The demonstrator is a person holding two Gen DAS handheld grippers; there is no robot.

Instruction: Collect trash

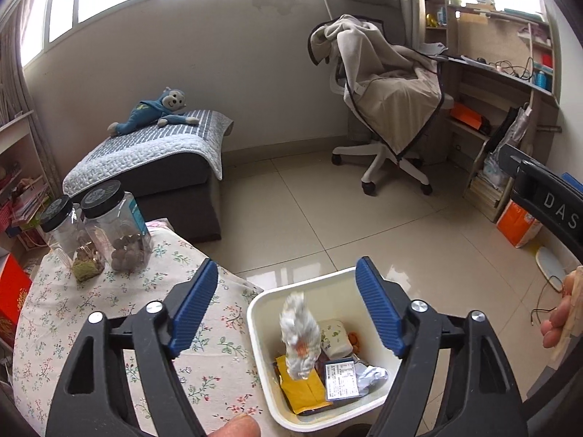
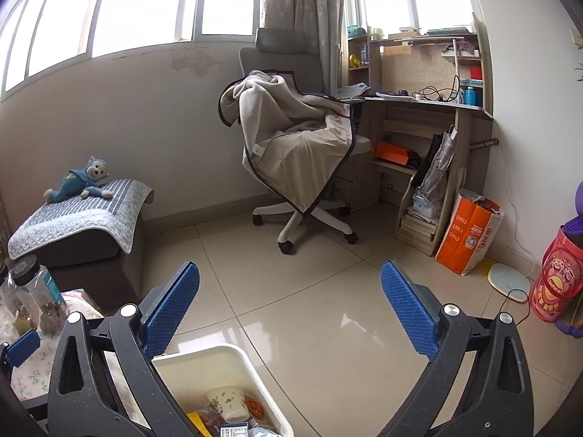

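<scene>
- White bin (image 1: pixel 255 313): stands on the tiled floor, touching the edge of the floral tablecloth (image 1: pixel 73 309). Taken as landmark for all entries below.
- Left gripper (image 1: pixel 288 309): directly above the bin, jaws spread wide, gripping nothing.
- Crumpled white wad (image 1: pixel 300 335): over the bin's opening, between the 2 blue pads (image 1: pixel 193 306) but touching neither; blurred, with small orange marks on it. Whether it is in mid-air or lying on the contents, cannot tell.
- Bin contents: yellow packet (image 1: pixel 304 389), dark packet with white label (image 1: pixel 340 378), paper cup with green print (image 1: pixel 335 335), crumpled paper (image 1: pixel 371 373), an orange scrap (image 1: pixel 353 340).
- Right gripper (image 2: pixel 289 306): above and beyond the bin, over bare floor, jaws wide apart, empty.
- 2 clear jars (image 1: pixel 113 229) with black lids: on the tablecloth, well to the left of the bin, side by side.
- Office chair (image 2: pixel 302 153) draped with a beige blanket: across the floor beyond the bin, against the desk (image 2: pixel 419 109).
- Blue stuffed monkey (image 1: pixel 153 111): on a quilted ottoman, far left beyond the bin.
</scene>
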